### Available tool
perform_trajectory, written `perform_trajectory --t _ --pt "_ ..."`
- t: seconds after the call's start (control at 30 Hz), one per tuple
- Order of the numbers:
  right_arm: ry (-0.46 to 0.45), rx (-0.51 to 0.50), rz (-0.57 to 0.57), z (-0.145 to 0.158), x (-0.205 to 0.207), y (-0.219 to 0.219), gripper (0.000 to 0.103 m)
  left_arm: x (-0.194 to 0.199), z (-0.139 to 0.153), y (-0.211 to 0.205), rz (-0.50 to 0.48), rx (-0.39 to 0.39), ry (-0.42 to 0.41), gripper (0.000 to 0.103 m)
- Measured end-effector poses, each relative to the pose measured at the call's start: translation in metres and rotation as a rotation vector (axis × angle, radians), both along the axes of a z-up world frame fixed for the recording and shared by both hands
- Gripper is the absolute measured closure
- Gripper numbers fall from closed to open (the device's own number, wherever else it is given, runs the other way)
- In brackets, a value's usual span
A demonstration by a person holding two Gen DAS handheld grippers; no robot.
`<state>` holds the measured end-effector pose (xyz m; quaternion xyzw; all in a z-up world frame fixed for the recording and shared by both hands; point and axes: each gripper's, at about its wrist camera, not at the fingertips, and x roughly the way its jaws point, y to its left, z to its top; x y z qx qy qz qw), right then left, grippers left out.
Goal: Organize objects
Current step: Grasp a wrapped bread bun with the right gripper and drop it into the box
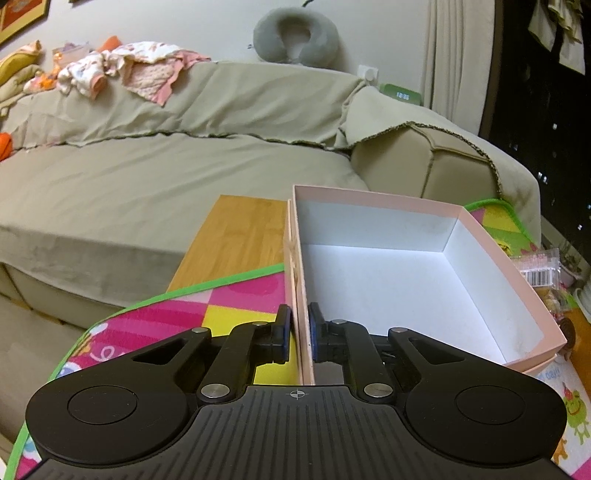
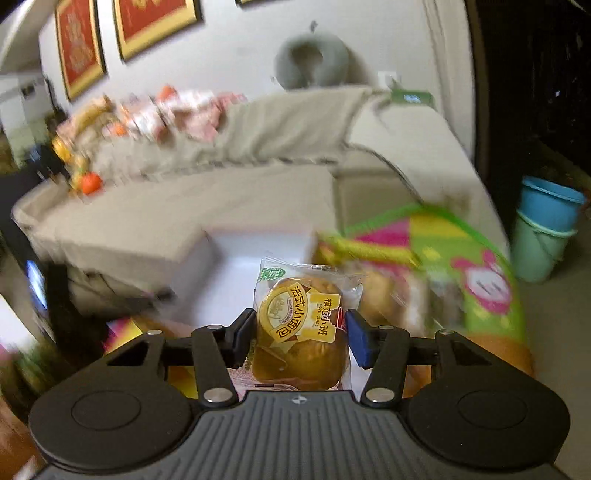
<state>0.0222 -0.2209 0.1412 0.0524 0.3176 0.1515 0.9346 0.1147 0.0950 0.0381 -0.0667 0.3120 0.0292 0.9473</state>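
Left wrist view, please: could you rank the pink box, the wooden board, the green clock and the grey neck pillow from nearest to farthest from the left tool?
1. Pink box: its left wall is pinched in the left tool.
2. Wooden board: just beyond, left of the box.
3. Green clock: behind the sofa arm, upper right.
4. Grey neck pillow: against the wall, top centre; close to the clock's depth, so hard to call.

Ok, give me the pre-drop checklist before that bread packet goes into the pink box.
1. Left gripper clamps the pink box by its near wall: ok.
2. Box interior free of items: ok.
3. Right gripper holds the bread packet: ok.
4. Packet wrapper intact: cannot tell.
5. Packet positioned over the box opening: cannot tell, the right wrist view is motion-blurred.
6. Box sits flat on the play mat: cannot tell.
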Motion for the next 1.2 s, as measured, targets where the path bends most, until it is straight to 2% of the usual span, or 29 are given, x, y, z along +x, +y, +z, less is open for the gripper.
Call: perform_trajectory --t 0.13,0.17,0.23,0.33,0.43,0.7,0.8,1.0,1.2 --pt "-0.034 0.119 0.040 0.028 0.045 0.042 0.050 0.000 0.000 0.001 -0.002 -0.001 0.006 0.091" --pt "-0.033 0.136 0.044 0.030 0.061 0.057 0.044 0.000 0.000 0.000 -0.002 0.001 0.008 0.091" --pt "-0.006 0.167 0.063 0.025 0.091 0.086 0.035 0.000 0.000 0.001 0.002 -0.002 0.009 0.091" --pt "0.042 0.148 0.062 0.010 0.111 0.106 0.035 -0.001 -0.001 0.002 0.004 -0.007 0.005 0.091" --pt "0.031 0.144 0.050 0.005 0.100 0.087 0.034 -0.001 -0.001 0.002 0.002 -0.005 0.003 0.091" --pt "0.021 0.018 -0.155 0.001 0.071 -0.004 0.033 -0.001 -0.001 0.004 0.000 -0.017 0.001 0.091" --pt "0.036 0.006 -0.221 -0.008 0.074 -0.029 0.029 -0.002 -0.001 0.004 0.003 -0.016 0.000 0.091" --pt "0.092 -0.006 -0.253 -0.041 0.093 -0.035 0.027 -0.003 -0.002 0.003 0.001 -0.014 0.012 0.091" --pt "0.039 -0.076 -0.220 -0.045 0.117 -0.012 0.027 -0.003 -0.004 0.002 0.002 -0.010 0.022 0.091"
